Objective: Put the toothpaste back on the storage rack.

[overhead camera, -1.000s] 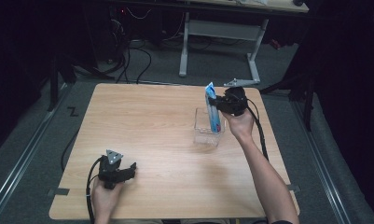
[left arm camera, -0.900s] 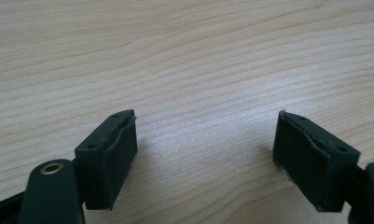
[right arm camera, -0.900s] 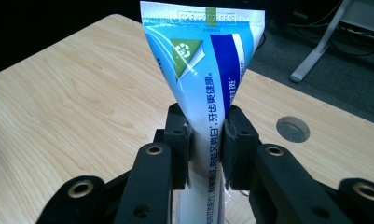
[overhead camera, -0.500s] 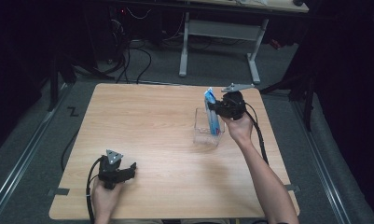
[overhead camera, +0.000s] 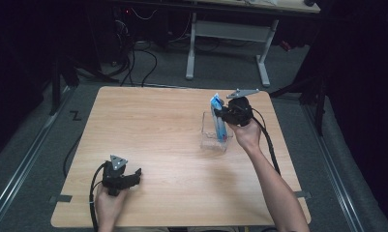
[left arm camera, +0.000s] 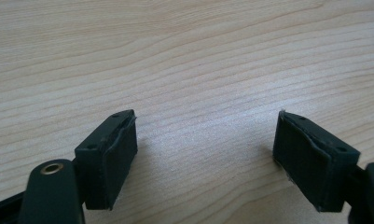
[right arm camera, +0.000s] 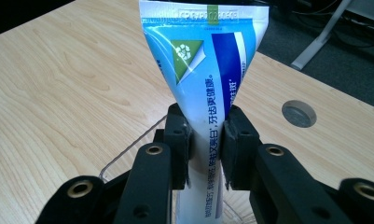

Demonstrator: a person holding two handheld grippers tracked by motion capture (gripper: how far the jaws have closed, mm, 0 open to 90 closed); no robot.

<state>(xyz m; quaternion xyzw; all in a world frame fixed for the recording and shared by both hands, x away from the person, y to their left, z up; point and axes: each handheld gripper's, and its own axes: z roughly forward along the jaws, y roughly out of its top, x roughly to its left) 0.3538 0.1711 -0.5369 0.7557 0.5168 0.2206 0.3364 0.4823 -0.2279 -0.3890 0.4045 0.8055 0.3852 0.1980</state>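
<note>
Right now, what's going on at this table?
A person works at a wooden table with a gripper in each hand. The right gripper is shut on a blue-and-white toothpaste tube, holding it upright with its lower end inside a clear plastic container. The left gripper sits near the table's front edge, jaws open with nothing between them.

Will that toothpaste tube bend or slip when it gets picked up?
Probably squashy: the right gripper pinches the toothpaste tube narrow. Its glossy skin may be slippery, though it looks firmly held. Likely light, since it stands upright over the clear container without sagging.
</note>
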